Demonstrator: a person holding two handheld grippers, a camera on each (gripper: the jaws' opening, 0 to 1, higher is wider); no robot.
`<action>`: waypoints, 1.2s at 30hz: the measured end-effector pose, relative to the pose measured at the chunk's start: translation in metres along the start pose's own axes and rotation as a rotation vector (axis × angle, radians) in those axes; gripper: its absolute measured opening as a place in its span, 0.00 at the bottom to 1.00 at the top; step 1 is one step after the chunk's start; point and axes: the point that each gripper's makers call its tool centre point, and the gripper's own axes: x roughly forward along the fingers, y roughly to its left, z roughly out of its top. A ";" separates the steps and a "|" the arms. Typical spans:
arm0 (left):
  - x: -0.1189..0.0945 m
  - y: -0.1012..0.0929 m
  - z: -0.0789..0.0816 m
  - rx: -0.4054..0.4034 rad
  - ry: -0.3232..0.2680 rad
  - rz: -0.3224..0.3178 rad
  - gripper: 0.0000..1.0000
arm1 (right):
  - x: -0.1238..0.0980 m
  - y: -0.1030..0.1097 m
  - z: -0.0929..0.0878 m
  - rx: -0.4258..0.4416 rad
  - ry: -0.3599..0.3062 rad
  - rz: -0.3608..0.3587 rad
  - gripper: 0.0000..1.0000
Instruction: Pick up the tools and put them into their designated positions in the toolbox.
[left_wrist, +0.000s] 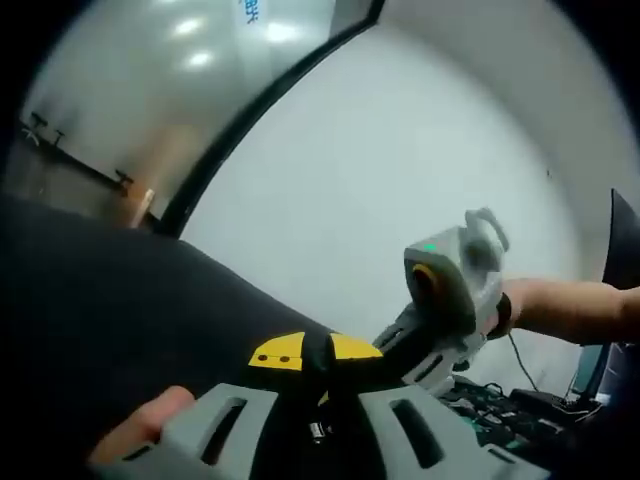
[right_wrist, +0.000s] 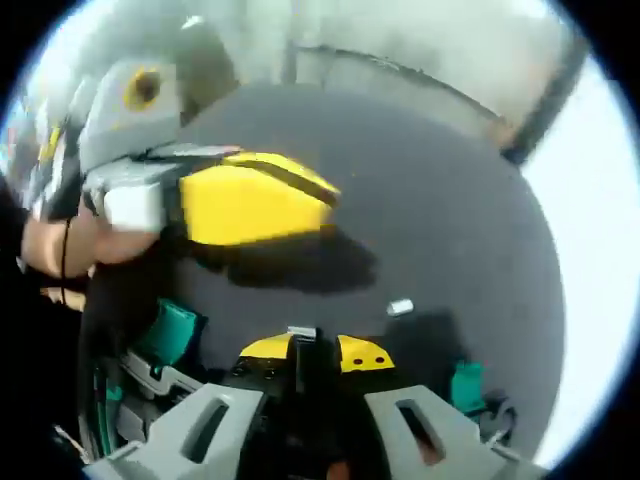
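left claw gripping yellow-black tool, right claw likewise

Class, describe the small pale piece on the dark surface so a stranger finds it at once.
In the right gripper view, find the wide dark surface. Under the big yellow object falls a shadow, and just right of it lies the small pale piece. It is tiny and silvery-white, while its neighbours are yellow or teal.
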 end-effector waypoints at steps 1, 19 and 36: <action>0.000 0.000 0.000 -0.001 0.001 -0.001 0.10 | 0.001 0.003 0.001 0.012 -0.025 0.025 0.13; 0.001 0.000 -0.003 0.007 0.012 0.001 0.10 | 0.000 0.055 0.007 -0.269 -0.061 0.073 0.00; 0.003 -0.002 -0.006 0.022 0.033 -0.009 0.10 | -0.118 -0.018 -0.043 -0.258 0.098 -0.022 0.00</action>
